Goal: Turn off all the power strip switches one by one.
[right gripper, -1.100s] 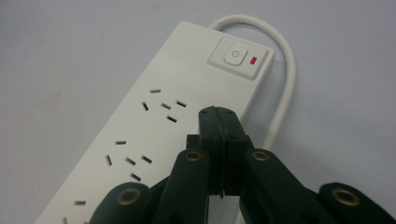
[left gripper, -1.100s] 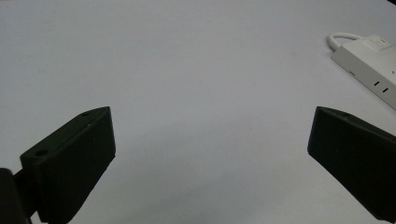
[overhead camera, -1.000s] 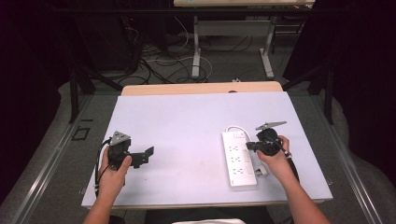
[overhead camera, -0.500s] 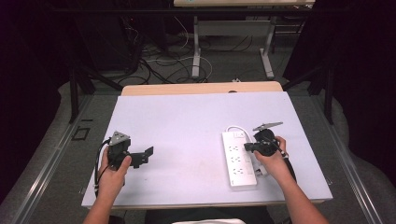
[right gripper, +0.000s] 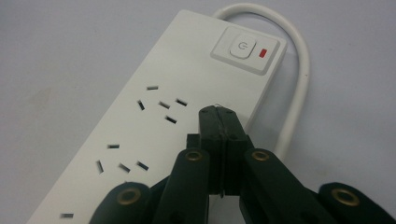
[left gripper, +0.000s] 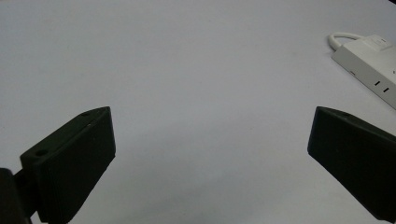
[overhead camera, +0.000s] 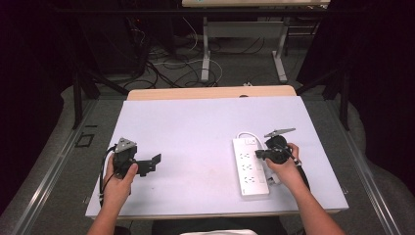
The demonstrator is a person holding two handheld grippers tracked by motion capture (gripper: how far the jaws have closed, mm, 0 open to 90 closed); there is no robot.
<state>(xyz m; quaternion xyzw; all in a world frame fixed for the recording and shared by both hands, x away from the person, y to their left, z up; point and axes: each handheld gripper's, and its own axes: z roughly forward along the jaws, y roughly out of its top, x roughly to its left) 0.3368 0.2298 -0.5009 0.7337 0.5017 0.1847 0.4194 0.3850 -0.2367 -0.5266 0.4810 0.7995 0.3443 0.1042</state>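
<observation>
Evidently the step in hand was pressing the power button (right gripper: 242,47) on the white plastic power strip (overhead camera: 250,166), which lay on the pale table (overhead camera: 195,127) at the person's right. The right gripper (right gripper: 218,113) hung over it, jaws pressed together and empty — the next move probably called for nudging forward onto the switch. The left gripper (left gripper: 210,154) sat open, well apart.

No words or nos. can be read; a power symbol is seen on the switch (right gripper: 242,46) of the strip (right gripper: 159,135).
</observation>
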